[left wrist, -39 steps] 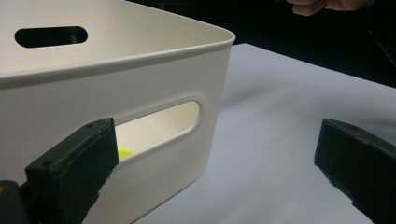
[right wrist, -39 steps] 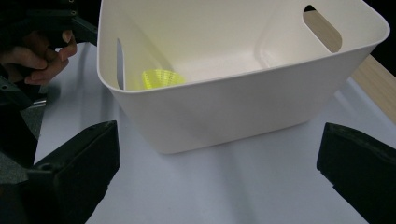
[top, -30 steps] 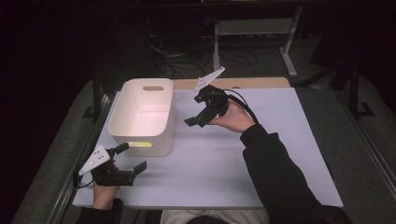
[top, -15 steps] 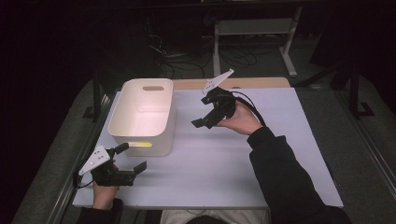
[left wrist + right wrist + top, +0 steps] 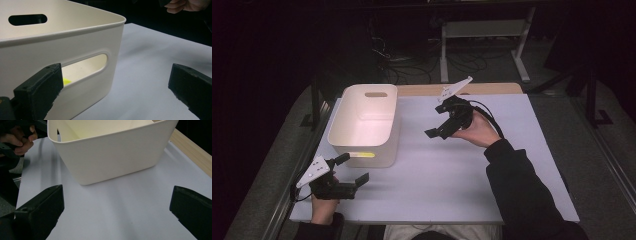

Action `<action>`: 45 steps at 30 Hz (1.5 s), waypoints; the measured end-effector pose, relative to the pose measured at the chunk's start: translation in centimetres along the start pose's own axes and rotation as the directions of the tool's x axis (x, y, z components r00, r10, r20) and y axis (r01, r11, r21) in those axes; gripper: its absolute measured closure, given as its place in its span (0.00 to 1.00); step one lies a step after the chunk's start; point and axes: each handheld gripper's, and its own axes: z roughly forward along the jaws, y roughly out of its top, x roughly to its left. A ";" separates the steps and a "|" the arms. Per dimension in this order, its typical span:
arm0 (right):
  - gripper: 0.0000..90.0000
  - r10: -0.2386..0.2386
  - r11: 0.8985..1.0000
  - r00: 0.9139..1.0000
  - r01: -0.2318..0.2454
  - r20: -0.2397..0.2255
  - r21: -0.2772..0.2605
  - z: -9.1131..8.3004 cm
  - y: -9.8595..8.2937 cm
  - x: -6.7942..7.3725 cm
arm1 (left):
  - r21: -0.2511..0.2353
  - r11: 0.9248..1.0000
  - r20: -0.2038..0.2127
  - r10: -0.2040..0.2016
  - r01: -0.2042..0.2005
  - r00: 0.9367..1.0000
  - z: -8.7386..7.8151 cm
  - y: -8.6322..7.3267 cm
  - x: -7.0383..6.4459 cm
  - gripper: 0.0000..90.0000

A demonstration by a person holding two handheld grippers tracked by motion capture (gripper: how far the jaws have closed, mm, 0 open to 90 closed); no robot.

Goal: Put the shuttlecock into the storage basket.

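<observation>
A cream plastic bin (image 5: 367,122) with handle slots stands on the white table sheet (image 5: 452,170) at the left. Something yellow (image 5: 65,81) lies inside it, glimpsed through the near handle slot (image 5: 361,154). My left gripper (image 5: 353,170) rests near the table's front left corner, just in front of the bin, jaws wide open and empty. The bin's near wall (image 5: 50,55) is close before it. My right gripper (image 5: 438,127) hovers to the right of the bin, pointing toward it, open and empty. The bin's side wall (image 5: 112,157) shows in the right gripper view.
A wooden strip (image 5: 462,89) runs along the table's far edge. Beyond it stand a metal frame (image 5: 482,30) and cables on the dark floor. A dark rail (image 5: 314,105) sits left of the bin.
My right gripper has drawn back to the right, away from the bin, and lowered slightly. The left gripper has stayed put.
</observation>
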 end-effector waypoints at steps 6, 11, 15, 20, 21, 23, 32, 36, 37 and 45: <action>0.00 0.011 1.000 1.000 -0.010 0.009 -0.006 -0.7 -0.9 -0.1 | 0.002 1.000 0.001 0.002 -0.002 1.000 0.0 0.0 0.0 0.00; 0.00 0.026 1.000 0.999 -0.026 0.018 -0.006 -1.2 -1.9 -0.3 | 0.002 1.000 0.000 0.003 -0.003 1.000 0.0 0.0 0.0 0.00; 0.00 0.032 0.999 0.999 -0.032 0.023 -0.007 -1.5 -2.5 -0.4 | 0.003 1.000 0.000 0.003 -0.003 1.000 0.0 0.0 0.0 0.00; 0.00 0.043 0.999 0.999 -0.043 0.030 -0.010 -2.0 -3.2 -0.5 | 0.003 1.000 -0.001 0.003 -0.003 1.000 0.0 0.0 0.0 0.00; 0.00 0.043 0.999 0.999 -0.043 0.030 -0.010 -2.0 -3.2 -0.5 | 0.003 1.000 -0.001 0.003 -0.003 1.000 0.0 0.0 0.0 0.00; 0.00 0.055 0.998 0.998 -0.055 0.032 -0.014 -2.5 -3.6 -0.5 | 0.003 1.000 -0.002 0.003 -0.003 1.000 0.0 0.0 0.0 0.00; 0.00 0.063 0.998 0.997 -0.062 0.041 -0.025 -3.3 -4.4 -0.3 | 0.004 1.000 -0.003 0.004 -0.004 1.000 0.0 0.0 0.0 0.00; 0.00 0.065 0.998 0.997 -0.064 0.044 -0.025 -3.4 -5.1 -0.2 | 0.004 1.000 -0.005 0.003 -0.003 1.000 0.0 0.0 0.0 0.00; 0.00 0.069 0.997 0.997 -0.068 0.045 -0.022 -3.5 -5.3 -0.2 | 0.004 1.000 -0.005 0.004 -0.003 1.000 0.0 0.0 0.0 0.00; 0.00 0.081 0.997 0.995 -0.080 0.055 -0.024 -4.4 -6.9 0.2 | 0.004 1.000 -0.006 0.002 -0.002 1.000 0.0 0.0 0.0 0.00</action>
